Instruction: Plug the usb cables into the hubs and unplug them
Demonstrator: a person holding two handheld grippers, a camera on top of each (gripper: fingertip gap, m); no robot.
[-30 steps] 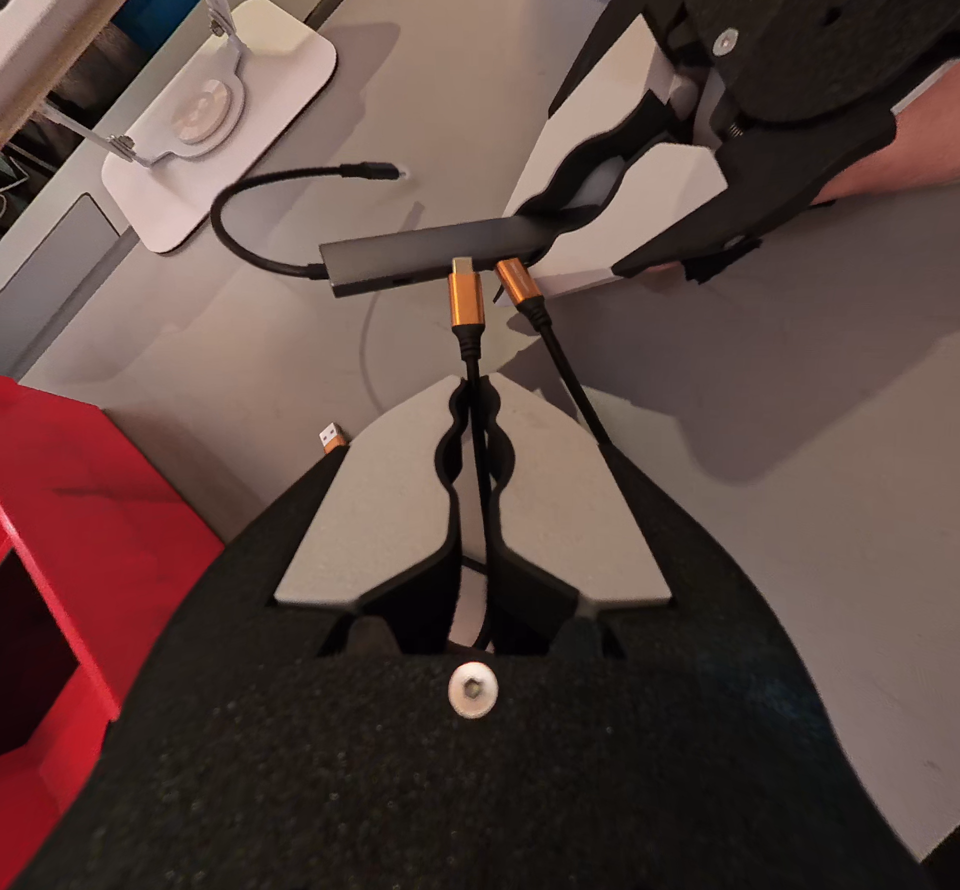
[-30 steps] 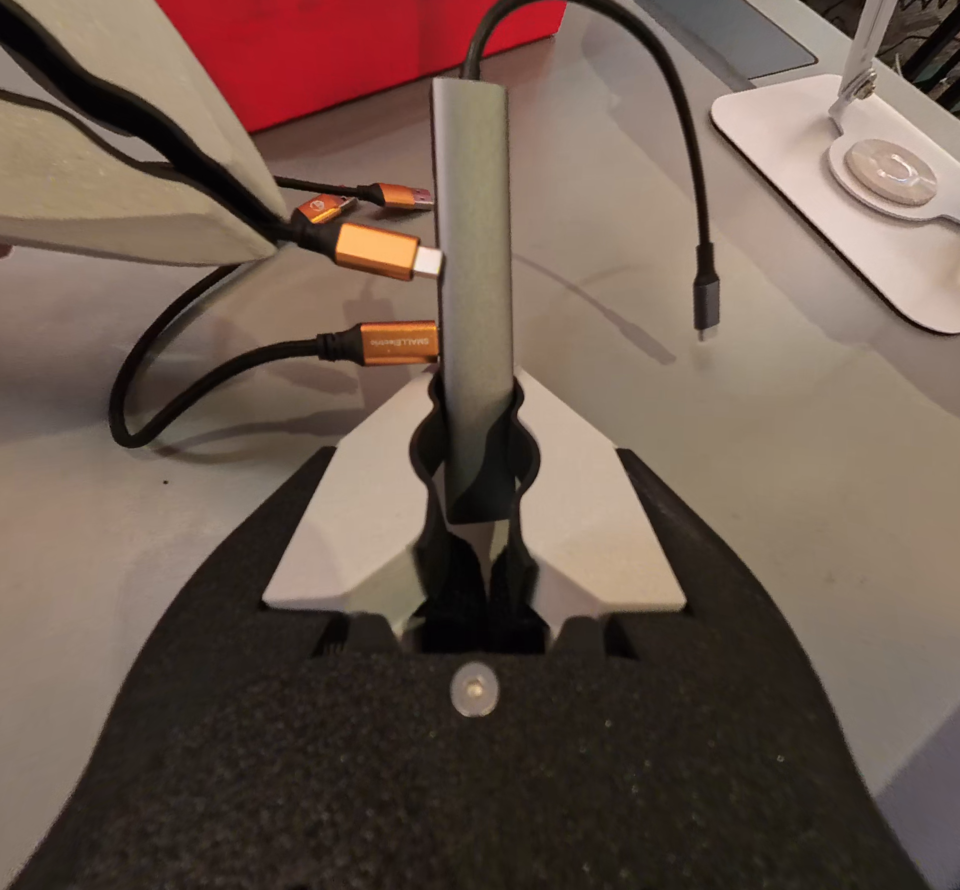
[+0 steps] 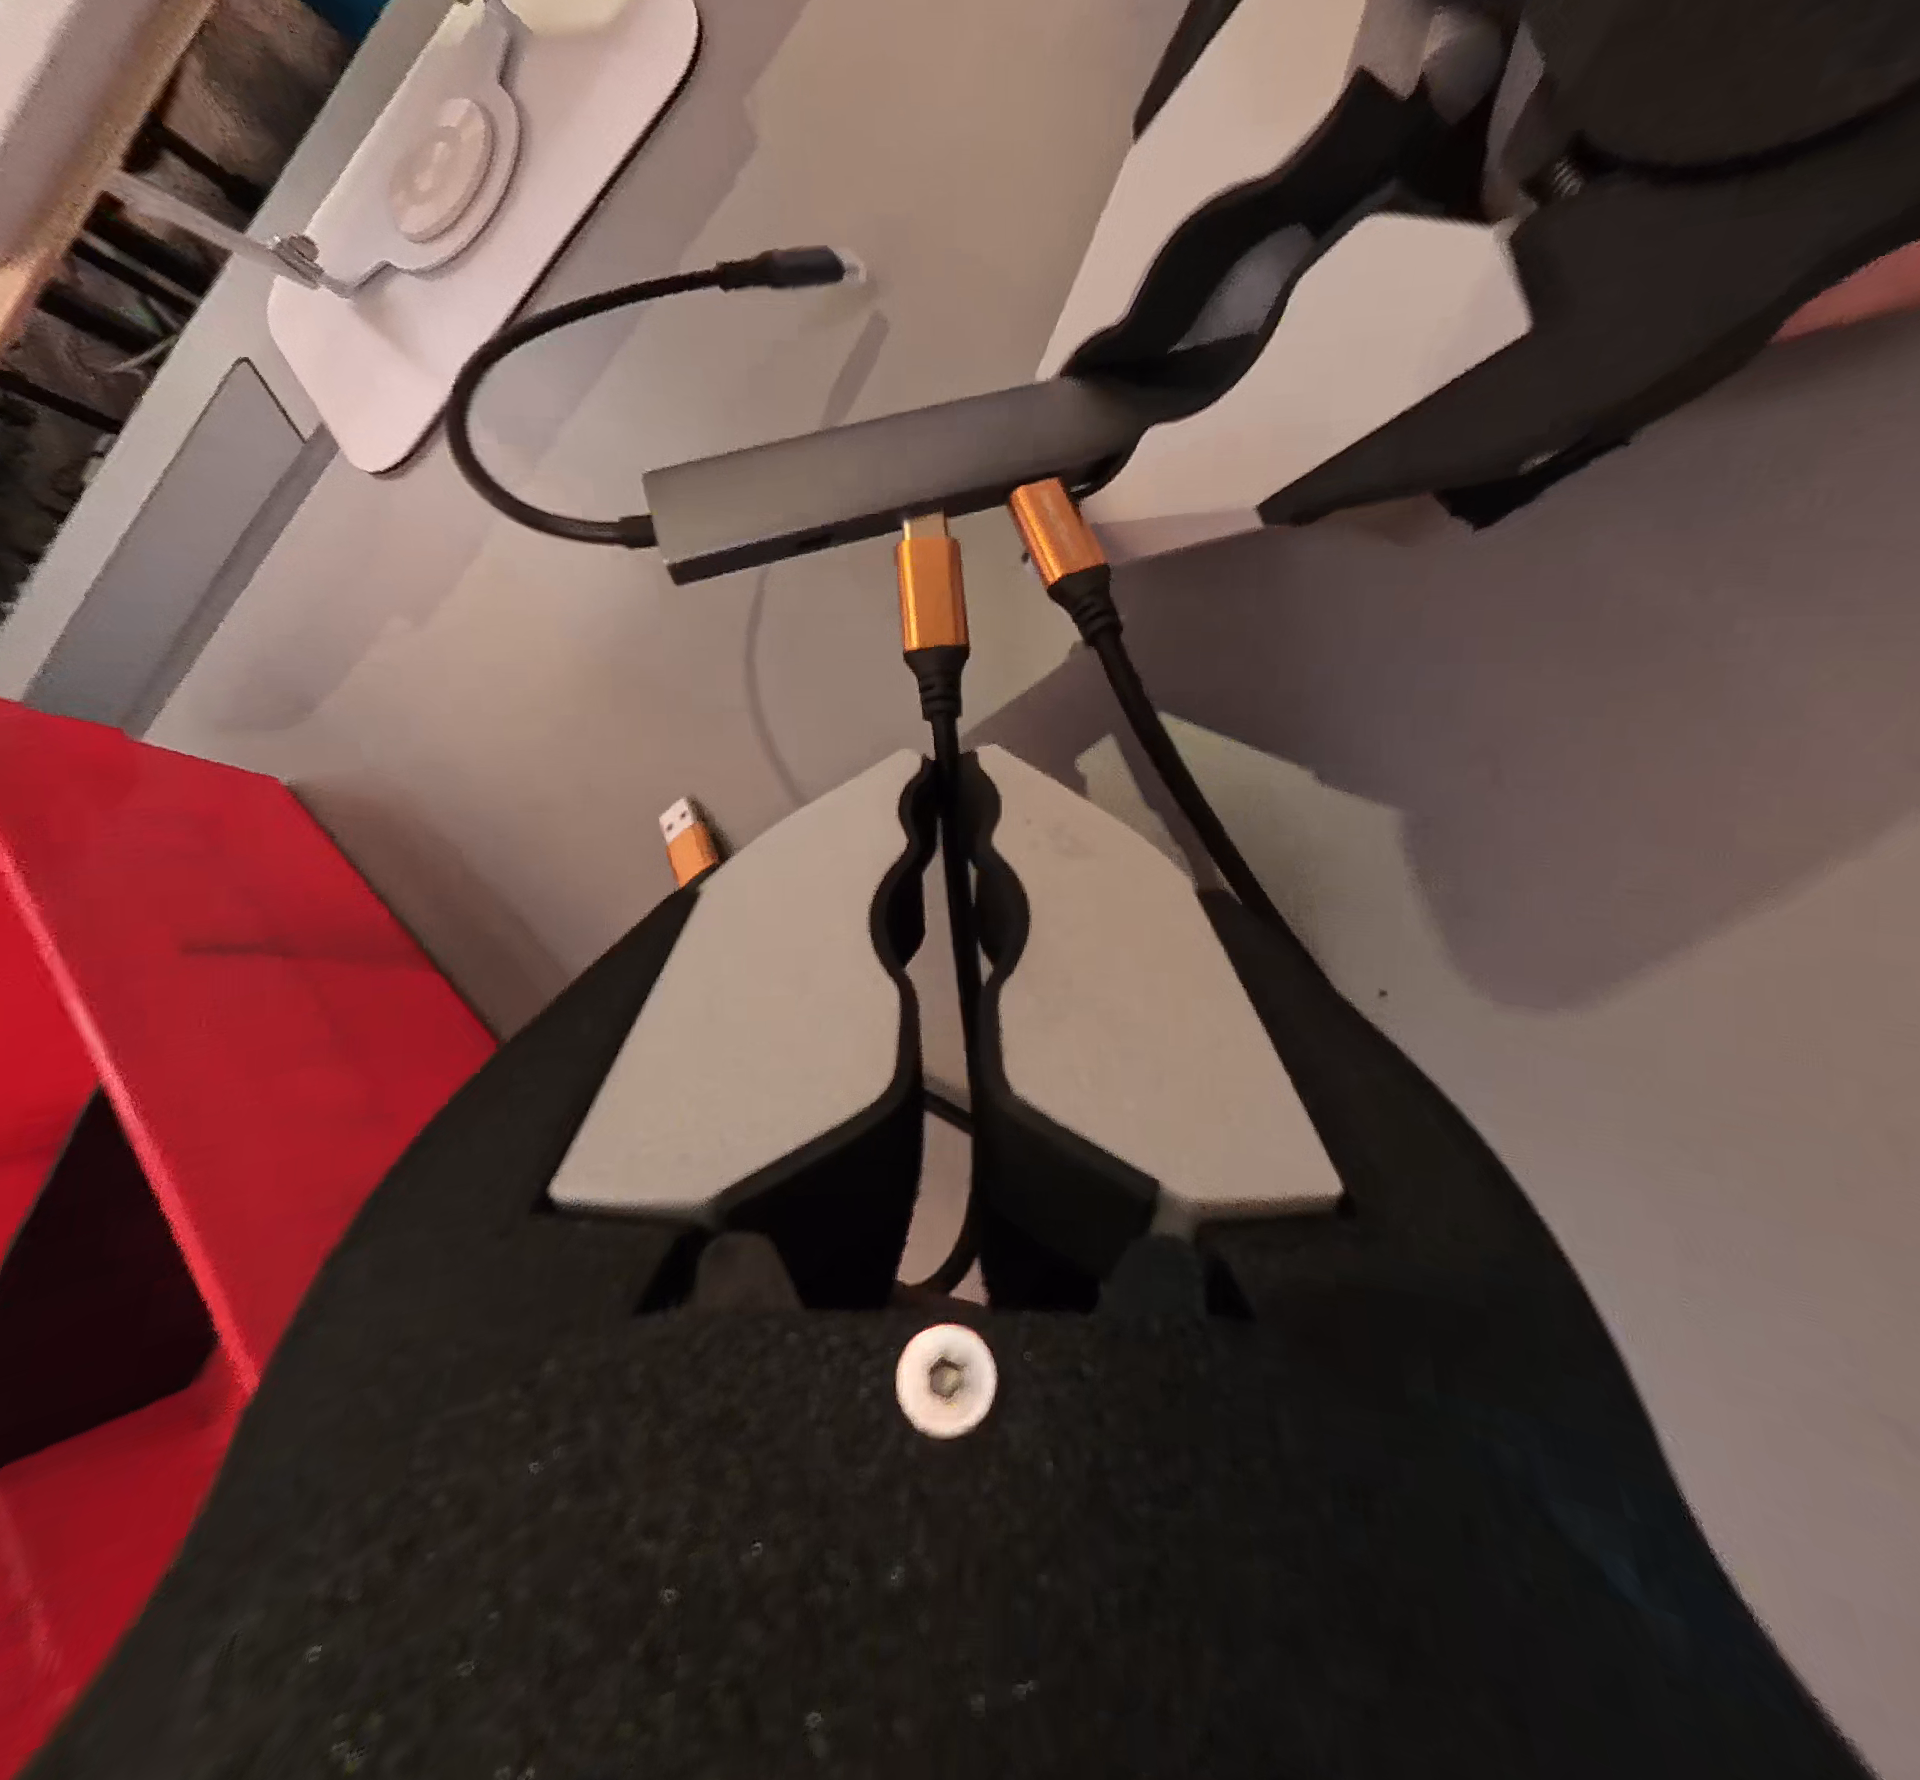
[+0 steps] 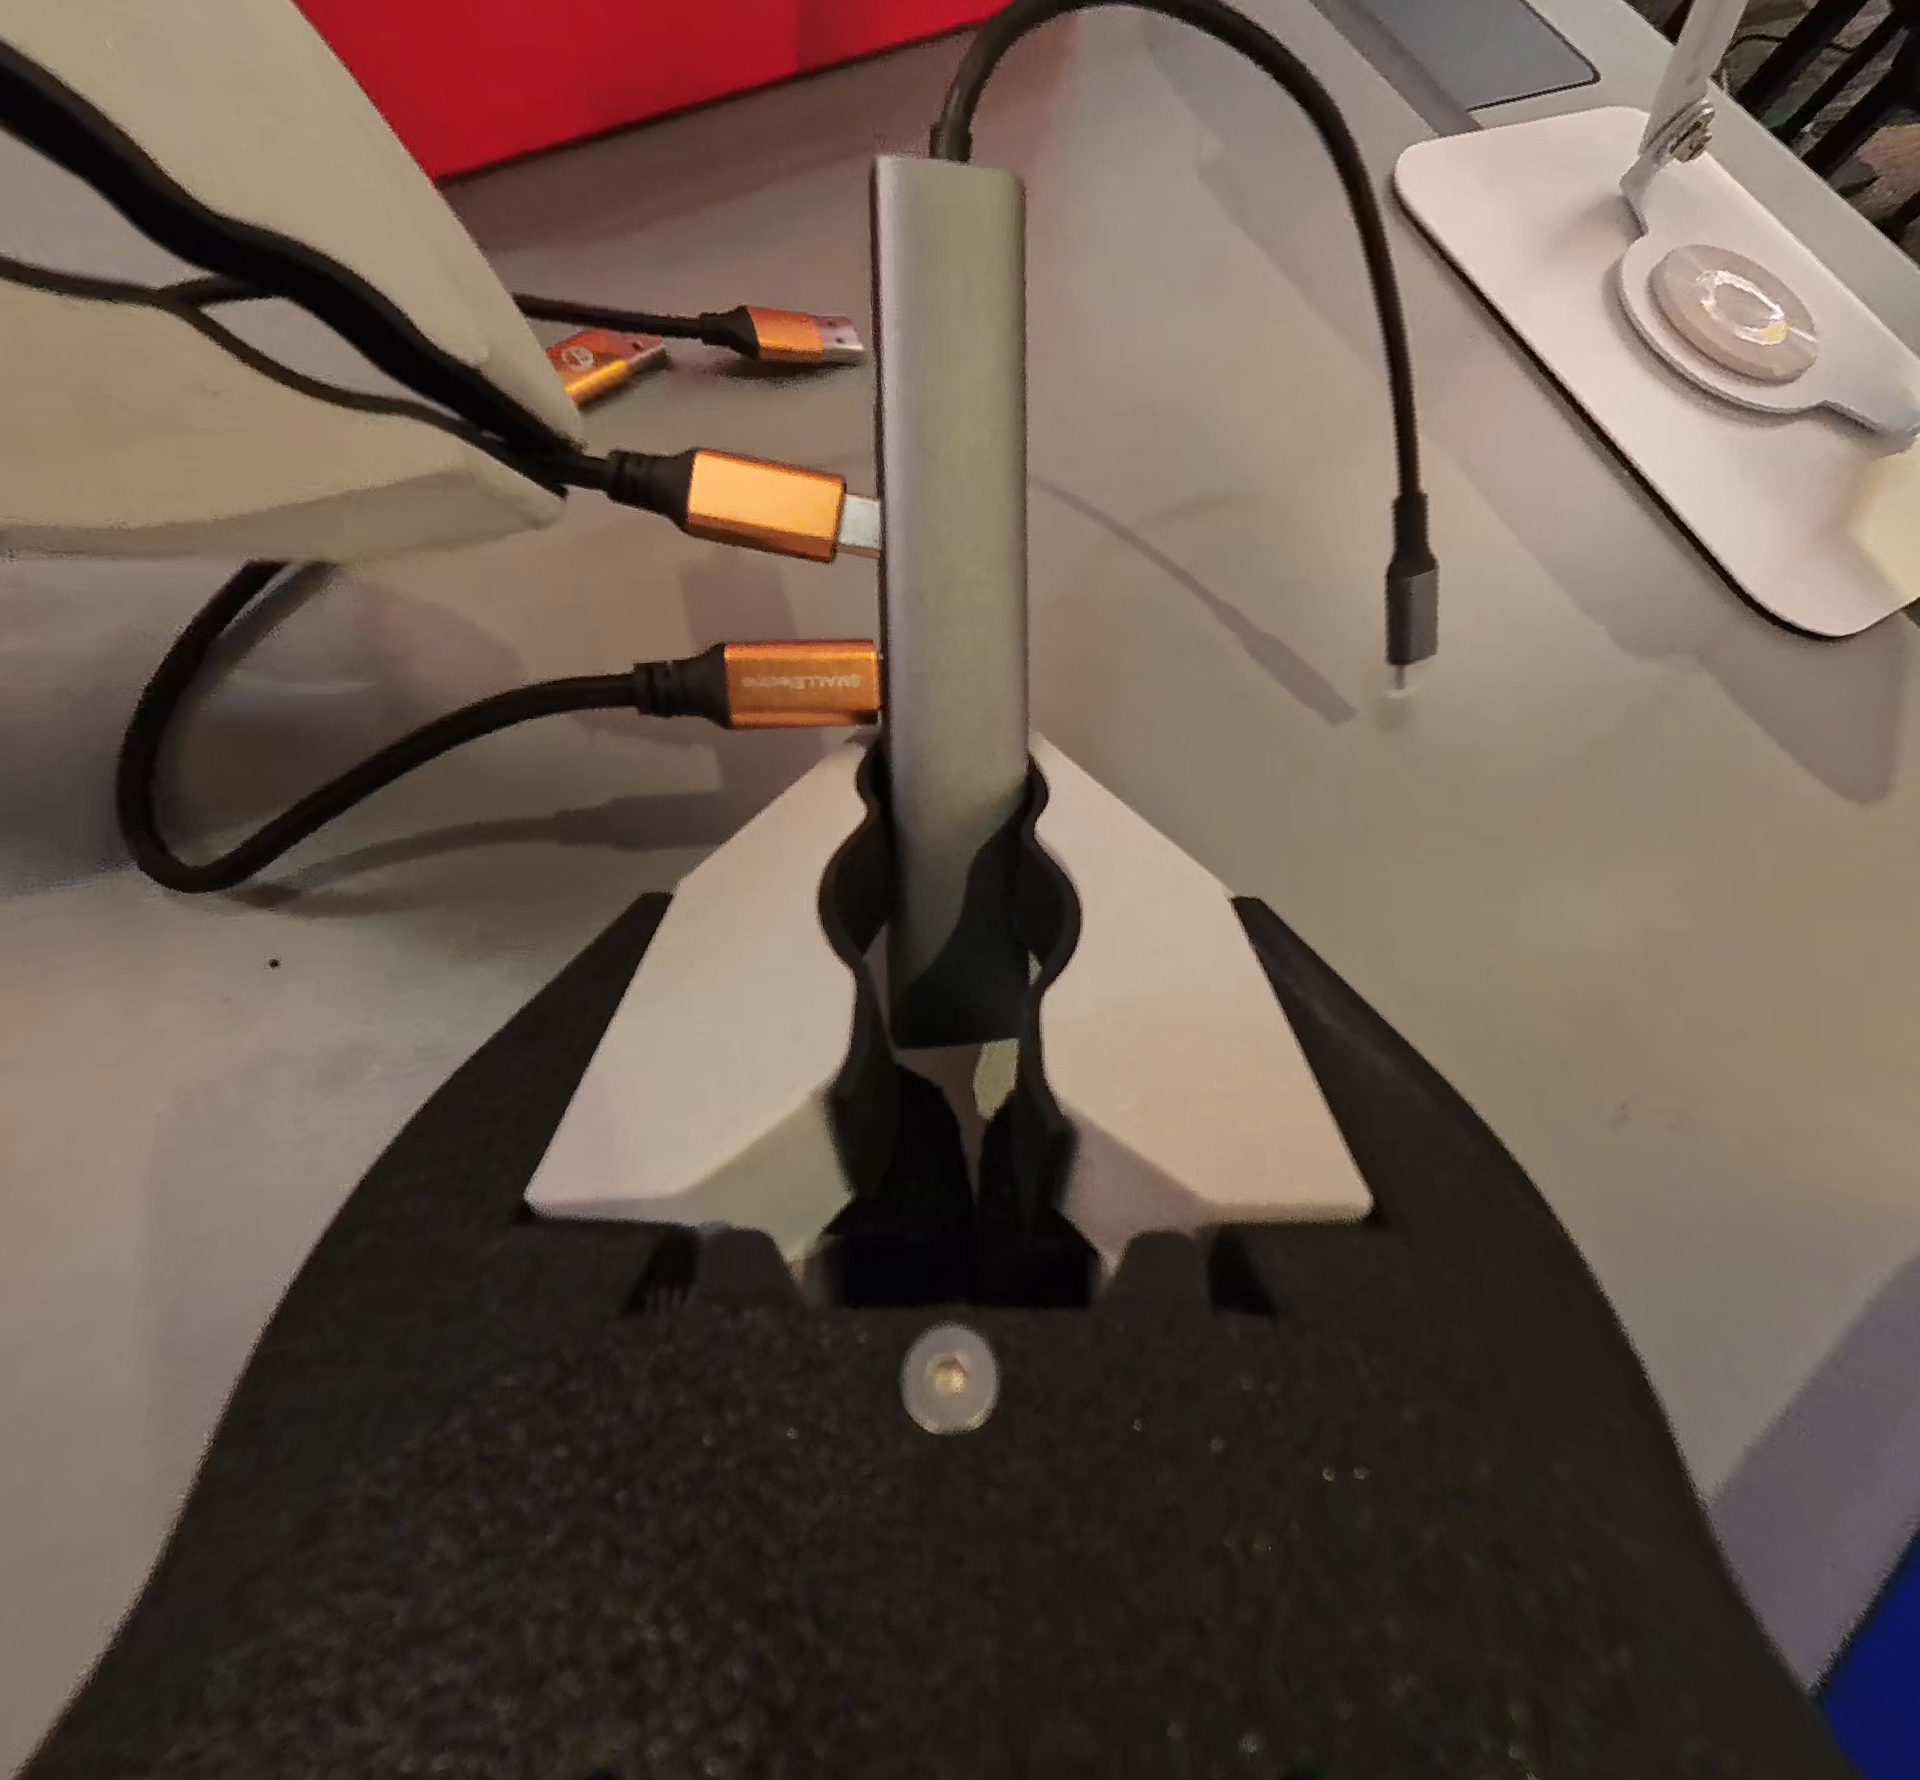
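Up above the grey worktop (image 4: 1558,951), the right gripper (image 4: 951,774) was closed tight on the grey hub (image 4: 951,483). One orange plug (image 4: 800,681) sat fully in it. The left gripper (image 3: 948,764) pinched the cable (image 3: 956,899) of another plug (image 3: 930,587), partly in.

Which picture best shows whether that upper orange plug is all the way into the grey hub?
The right wrist view: the upper plug lies side-on, bare metal showing before the hub. In the left wrist view the plug is end-on and blurrier.
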